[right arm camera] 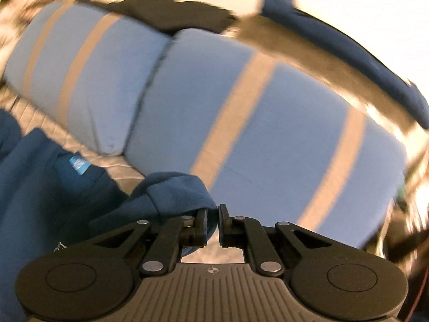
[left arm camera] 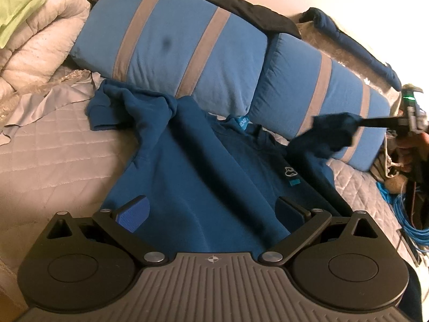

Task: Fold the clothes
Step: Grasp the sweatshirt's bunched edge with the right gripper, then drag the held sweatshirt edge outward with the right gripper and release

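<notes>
A quilted grey bed cover (left arm camera: 53, 145) stretched across the scene, and along its far side two blue pillows (left arm camera: 187, 48) with grey stripes stood end to end. A black garment (left arm camera: 241, 8) lay draped over the top of the pillows, and a pale bundled duvet (left arm camera: 34, 40) was heaped at the far left. A coil of blue cable (left arm camera: 410, 214) sat off the right edge of the bed.

The blue sweatshirt (left arm camera: 193, 166) lay spread on the cover, chest up, its neck toward the pillows and one sleeve bunched at the left, just below the first pillow. Its other sleeve (right arm camera: 174, 190) was lifted clear of the bed in front of the second pillow.

The left gripper (left arm camera: 211, 212) hovered over the sweatshirt's lower part with its jaws wide apart and nothing between them. The right gripper (right arm camera: 213, 222) had its jaws drawn together, clamped on the sleeve's cuff, with the cloth hanging from them.
</notes>
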A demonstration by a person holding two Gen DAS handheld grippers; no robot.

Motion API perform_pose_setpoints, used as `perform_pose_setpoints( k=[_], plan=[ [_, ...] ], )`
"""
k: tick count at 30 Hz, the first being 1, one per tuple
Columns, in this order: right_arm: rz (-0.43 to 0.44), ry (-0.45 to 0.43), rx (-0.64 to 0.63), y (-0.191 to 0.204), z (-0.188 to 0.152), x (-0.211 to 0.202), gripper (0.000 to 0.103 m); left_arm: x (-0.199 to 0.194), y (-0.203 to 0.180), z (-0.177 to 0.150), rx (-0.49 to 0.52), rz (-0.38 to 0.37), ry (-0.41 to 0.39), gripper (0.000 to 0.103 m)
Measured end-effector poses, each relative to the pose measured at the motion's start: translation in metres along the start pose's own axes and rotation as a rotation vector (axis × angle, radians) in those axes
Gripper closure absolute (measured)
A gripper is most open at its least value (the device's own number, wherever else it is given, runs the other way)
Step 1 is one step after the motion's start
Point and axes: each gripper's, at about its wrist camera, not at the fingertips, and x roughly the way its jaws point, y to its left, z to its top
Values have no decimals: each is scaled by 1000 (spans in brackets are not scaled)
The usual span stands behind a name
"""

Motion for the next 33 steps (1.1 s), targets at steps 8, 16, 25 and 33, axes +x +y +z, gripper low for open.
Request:
perform_pose_setpoints(
  k=[8, 16, 25, 33],
  plan=[
    [-95, 41, 172, -85, -47, -43, 93, -1, 0, 0, 4, 0, -1, 1],
    [-217, 121, 315, -152, -121, -72, 93, -1, 0, 0, 4, 3, -3, 1],
    [-304, 263, 374, -184, -217, -72, 93, -1, 0, 0, 6, 6, -3, 1],
    [-371, 300, 85, -154, -250, -64, 58, -1, -1, 1, 6, 13, -1, 1]
  ],
)
